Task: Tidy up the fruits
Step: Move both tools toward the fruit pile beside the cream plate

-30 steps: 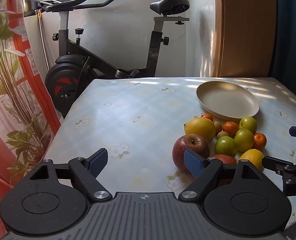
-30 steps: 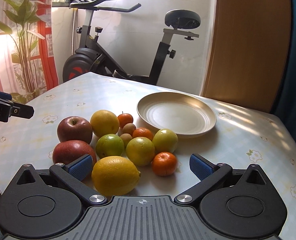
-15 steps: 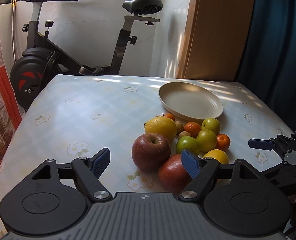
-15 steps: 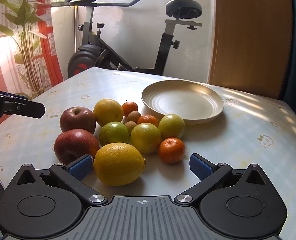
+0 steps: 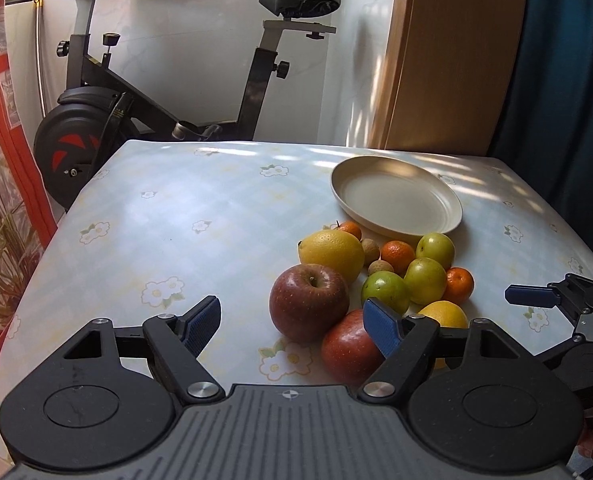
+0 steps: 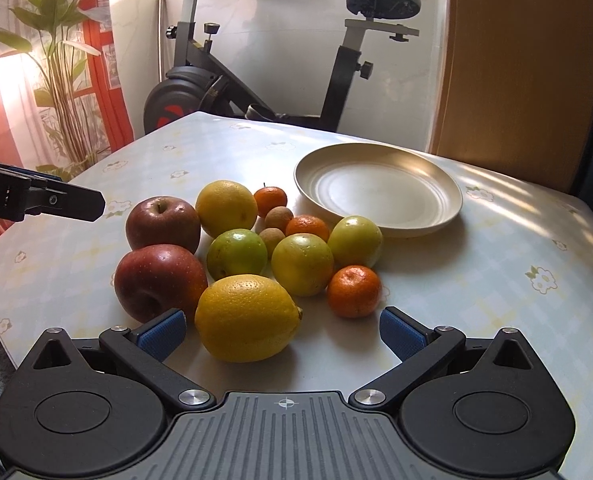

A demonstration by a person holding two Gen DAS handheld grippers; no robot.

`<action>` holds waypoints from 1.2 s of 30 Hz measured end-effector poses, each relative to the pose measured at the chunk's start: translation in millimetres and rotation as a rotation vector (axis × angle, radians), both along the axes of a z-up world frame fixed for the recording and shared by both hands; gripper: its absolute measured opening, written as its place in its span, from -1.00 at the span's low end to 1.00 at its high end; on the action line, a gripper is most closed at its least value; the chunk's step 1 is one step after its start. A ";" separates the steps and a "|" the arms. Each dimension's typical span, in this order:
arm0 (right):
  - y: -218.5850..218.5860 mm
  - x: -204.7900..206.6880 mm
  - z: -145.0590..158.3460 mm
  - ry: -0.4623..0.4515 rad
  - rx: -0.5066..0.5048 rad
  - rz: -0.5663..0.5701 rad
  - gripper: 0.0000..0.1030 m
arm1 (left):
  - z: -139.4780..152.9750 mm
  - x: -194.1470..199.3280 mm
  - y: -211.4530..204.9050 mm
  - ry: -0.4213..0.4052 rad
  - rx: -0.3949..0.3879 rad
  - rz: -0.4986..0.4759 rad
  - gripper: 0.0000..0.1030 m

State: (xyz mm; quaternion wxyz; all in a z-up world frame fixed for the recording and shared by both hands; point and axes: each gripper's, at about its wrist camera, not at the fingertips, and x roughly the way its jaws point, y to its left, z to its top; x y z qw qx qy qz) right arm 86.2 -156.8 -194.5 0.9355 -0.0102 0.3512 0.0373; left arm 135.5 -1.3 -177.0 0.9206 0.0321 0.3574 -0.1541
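Here, fruit cluster (image 6: 252, 248) sits beside plate (image 6: 448, 216), both tongs spread.

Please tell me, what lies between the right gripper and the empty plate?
In the right wrist view, the fruit pile lies between the right gripper and the plate: nearest the big lemon, then a mandarin, green fruits, none on the plate.

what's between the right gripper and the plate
The fruit pile. From the open right gripper, the near lemon, a mandarin and the green fruits lie on the table before the empty plate.
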 end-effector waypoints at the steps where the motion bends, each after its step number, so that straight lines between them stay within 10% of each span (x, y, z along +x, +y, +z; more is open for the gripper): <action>1: 0.6 -0.5 0.4 -0.005 0.000 0.009 0.97 | 0.2 1.0 1.7 0.015 -0.006 -0.001 0.56; 7: 4.9 -1.4 5.6 -0.010 0.011 0.058 0.72 | -7.2 2.6 5.9 0.064 -0.055 -0.044 0.26; 24: 3.7 -8.8 -2.2 0.032 0.019 0.050 0.46 | -13.2 -5.9 -12.3 0.072 -0.068 -0.182 0.22; 36: -5.5 -9.8 -12.4 0.058 0.001 0.077 0.25 | -9.0 20.6 -52.3 0.141 -0.138 -0.221 -0.35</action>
